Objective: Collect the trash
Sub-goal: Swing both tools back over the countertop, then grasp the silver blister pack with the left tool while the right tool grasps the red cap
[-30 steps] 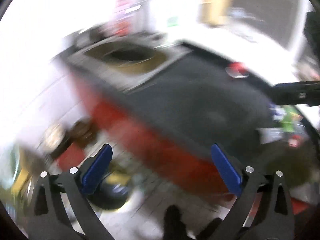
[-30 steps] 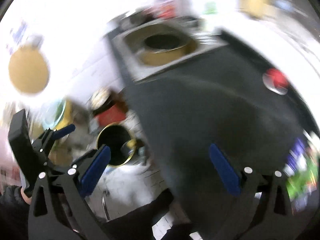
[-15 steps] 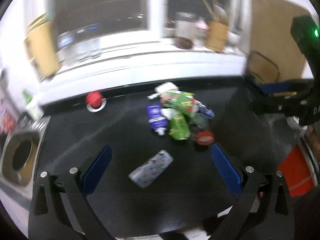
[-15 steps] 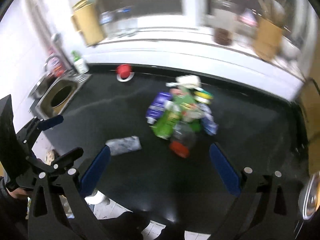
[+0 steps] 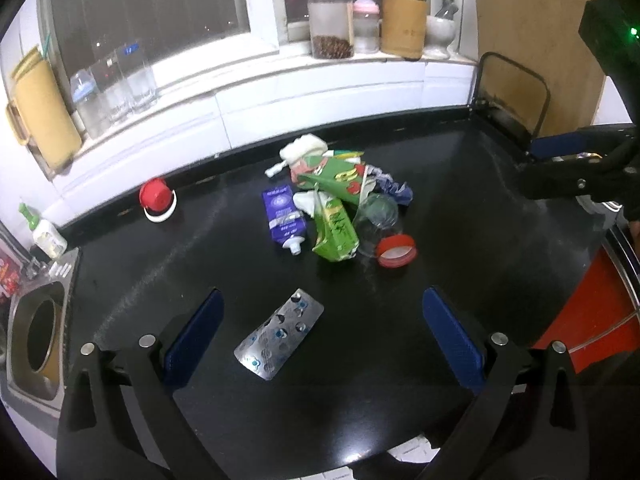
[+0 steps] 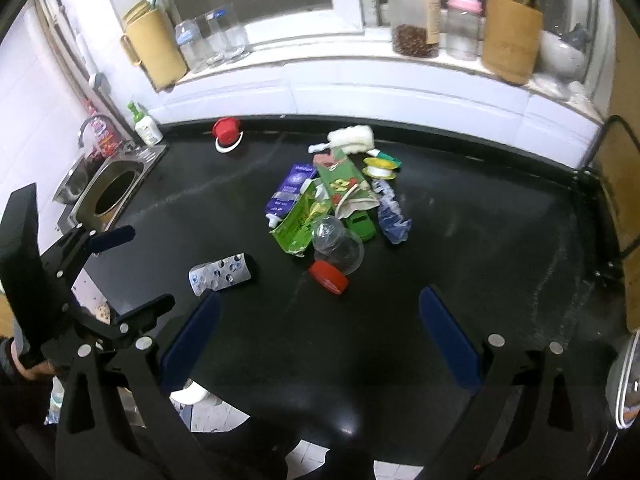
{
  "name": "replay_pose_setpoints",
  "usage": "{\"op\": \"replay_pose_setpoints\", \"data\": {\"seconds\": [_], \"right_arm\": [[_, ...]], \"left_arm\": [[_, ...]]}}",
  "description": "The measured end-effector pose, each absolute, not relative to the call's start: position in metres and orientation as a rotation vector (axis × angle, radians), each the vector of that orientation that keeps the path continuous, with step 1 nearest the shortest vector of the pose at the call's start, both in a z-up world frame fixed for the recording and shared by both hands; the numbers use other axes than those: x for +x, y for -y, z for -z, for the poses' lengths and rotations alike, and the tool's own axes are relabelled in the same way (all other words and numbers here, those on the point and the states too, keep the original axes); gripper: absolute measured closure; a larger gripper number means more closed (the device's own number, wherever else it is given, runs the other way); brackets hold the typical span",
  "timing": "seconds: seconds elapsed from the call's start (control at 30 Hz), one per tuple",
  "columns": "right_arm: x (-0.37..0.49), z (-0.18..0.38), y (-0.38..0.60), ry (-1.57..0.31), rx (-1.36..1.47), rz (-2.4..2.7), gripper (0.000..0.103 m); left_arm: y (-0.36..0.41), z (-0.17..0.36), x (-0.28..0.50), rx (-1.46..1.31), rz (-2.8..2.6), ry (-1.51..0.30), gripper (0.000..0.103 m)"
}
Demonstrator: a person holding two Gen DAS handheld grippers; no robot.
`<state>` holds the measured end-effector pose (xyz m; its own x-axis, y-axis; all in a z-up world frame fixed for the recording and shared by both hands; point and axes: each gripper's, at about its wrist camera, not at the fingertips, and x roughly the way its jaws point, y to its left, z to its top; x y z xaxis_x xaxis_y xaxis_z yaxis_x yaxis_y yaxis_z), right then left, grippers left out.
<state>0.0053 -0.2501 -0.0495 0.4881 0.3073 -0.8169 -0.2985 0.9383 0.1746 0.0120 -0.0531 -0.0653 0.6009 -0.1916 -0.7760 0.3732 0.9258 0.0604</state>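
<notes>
A pile of trash lies mid-counter: green cartons (image 5: pixel 335 229) (image 6: pixel 300 220), a purple tube (image 5: pixel 282 214) (image 6: pixel 289 192), a clear jar with a red lid (image 5: pixel 396 251) (image 6: pixel 329 277), a blue wrapper (image 6: pixel 392 216) and a white wad (image 6: pixel 352 136). A silver blister pack (image 5: pixel 280 334) (image 6: pixel 221 274) lies apart, nearer the front edge. My left gripper (image 5: pixel 322 342) is open and empty, above the blister pack. My right gripper (image 6: pixel 316 338) is open and empty, short of the red lid.
The black counter (image 5: pixel 460 240) has a sink (image 6: pixel 108 196) at the left and a red cup on a white lid (image 5: pixel 157 200) near the back wall. Jars, glasses and a utensil holder (image 6: pixel 510 46) stand on the windowsill. A wire rack (image 5: pixel 508 96) stands at the right.
Both views swung from the sink end and floor to face the counter, then moved closer to the trash pile. Both grippers stayed open.
</notes>
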Motion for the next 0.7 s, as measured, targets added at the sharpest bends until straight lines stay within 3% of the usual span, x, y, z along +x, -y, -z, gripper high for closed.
{"op": "replay_pose_setpoints", "data": {"seconds": [0.53, 0.63, 0.7], "right_arm": [[0.075, 0.192, 0.211, -1.153, -0.066, -0.399, 0.008], [0.086, 0.205, 0.205, -1.17, -0.09, -0.386, 0.016], [0.093, 0.212, 0.204, -1.187, -0.097, -0.378, 0.029]], "left_arm": [[0.023, 0.202, 0.082, 0.294, 0.375, -1.037, 0.007], [0.021, 0.213, 0.088, 0.293, 0.402, -1.055, 0.007], [0.02, 0.219, 0.091, 0.295, 0.407, -1.064, 0.007]]}}
